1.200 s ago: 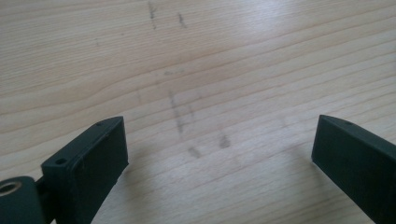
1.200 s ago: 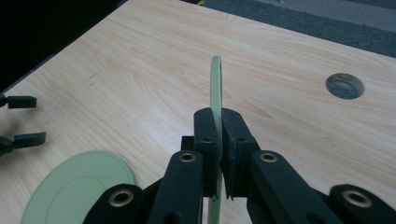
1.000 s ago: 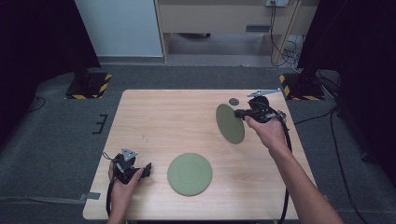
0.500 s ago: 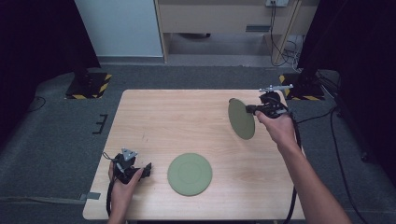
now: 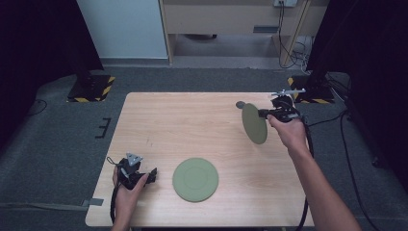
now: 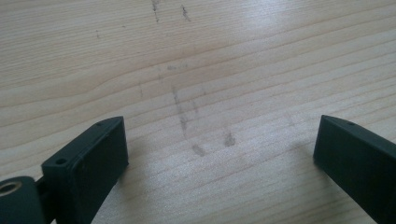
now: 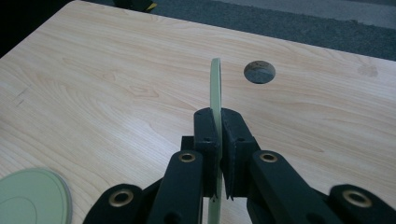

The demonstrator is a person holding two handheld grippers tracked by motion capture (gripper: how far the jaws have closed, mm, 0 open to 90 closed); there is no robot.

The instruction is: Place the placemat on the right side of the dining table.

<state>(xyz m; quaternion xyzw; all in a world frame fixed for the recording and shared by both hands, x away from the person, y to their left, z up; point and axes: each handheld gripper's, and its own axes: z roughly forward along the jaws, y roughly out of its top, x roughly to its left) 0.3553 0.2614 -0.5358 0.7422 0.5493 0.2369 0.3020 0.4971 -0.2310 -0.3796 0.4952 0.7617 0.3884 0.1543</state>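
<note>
The wooden table (image 5: 192,125) is seen bearing a green plate (image 5: 195,179) that lies flat near its front edge, well apart from a second green plate (image 5: 254,123), which is held on edge in the air above the far right part of the table. A small dark round hole (image 5: 240,104) is set in the tabletop just beyond the held plate.

The plates are judged to be light and stiff (probably plastic or melamine, though the material cannot be confirmed), with a smooth, somewhat slippery face. A thin rim is offered all the way round, and that is judged the best place for a hold: a pinch across the rim, as is being done, since the flat face gives nothing to close on. Held by one edge, the disc is likely to swing or slip if the pinch is loosened.

The right tongs (image 5: 265,114) are closed tight on the rim of the lifted plate; in the right gripper view the plate's edge is seen sandwiched between the two jaws, standing upright.

The left tongs (image 5: 153,174) are held low at the front left of the table, beside the flat plate but not touching it. Their jaws are spread wide over bare, scuffed wood, and nothing is held.
</note>
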